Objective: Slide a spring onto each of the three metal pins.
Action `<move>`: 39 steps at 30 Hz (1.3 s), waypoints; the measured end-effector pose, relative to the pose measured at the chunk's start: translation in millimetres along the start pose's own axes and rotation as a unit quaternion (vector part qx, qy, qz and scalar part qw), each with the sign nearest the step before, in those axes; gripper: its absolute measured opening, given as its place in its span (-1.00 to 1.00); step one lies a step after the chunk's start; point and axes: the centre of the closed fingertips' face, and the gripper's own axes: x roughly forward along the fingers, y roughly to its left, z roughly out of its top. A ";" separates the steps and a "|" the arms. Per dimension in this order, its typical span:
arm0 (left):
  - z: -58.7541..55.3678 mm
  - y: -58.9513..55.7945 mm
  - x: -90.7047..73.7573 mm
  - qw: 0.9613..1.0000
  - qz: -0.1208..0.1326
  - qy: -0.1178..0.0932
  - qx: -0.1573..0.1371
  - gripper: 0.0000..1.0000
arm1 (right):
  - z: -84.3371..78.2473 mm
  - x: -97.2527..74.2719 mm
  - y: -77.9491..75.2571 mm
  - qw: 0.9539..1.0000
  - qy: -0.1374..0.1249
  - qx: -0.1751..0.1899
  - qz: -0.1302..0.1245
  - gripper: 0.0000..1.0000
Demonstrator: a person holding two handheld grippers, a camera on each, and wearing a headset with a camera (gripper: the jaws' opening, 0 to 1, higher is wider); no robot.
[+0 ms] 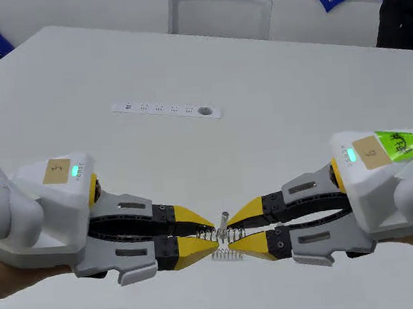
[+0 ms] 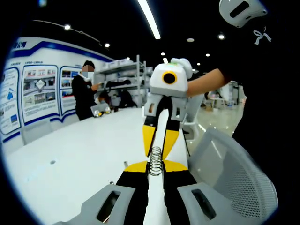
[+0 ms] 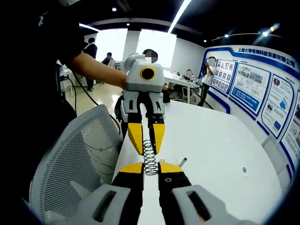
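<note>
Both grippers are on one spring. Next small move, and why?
Probably open the left gripper, leaving the spring with the right gripper: each clamps one end, so no end is free to slide over the pin just behind it.

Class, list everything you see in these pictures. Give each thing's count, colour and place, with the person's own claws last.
Table: one, white, under everything.
Power strip: one, white, mid-table.
Chair: one, grey, at the table's far edge.
Mesh chair: one, white, beside the table.
Pin: one, metal, standing just beyond the claw tips.
Held spring: one, silver, between the two claws.
Loose spring: one, silver, lying on the table nearer the person.
Left claw: one, yellow-tipped, shut on held spring.
Right claw: one, yellow-tipped, shut on held spring.
</note>
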 end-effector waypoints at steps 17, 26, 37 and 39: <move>-1.1 -3.1 0.4 1.000 -0.015 -0.001 -0.003 -0.81 | -1.8 -0.3 5.4 1.000 0.003 0.015 0.026 -0.78; 6.1 -1.4 0.6 1.000 -0.015 -0.010 0.000 -0.80 | 13.7 -8.3 1.6 0.998 -0.033 0.042 0.027 -0.79; 3.6 0.0 2.6 1.000 -0.010 0.001 0.009 -0.80 | 24.4 -6.8 2.1 0.997 -0.051 0.050 0.025 -0.79; 3.4 0.4 2.9 1.000 -0.009 0.001 0.008 -0.80 | 27.2 -6.3 1.9 0.997 -0.056 0.052 0.024 -0.79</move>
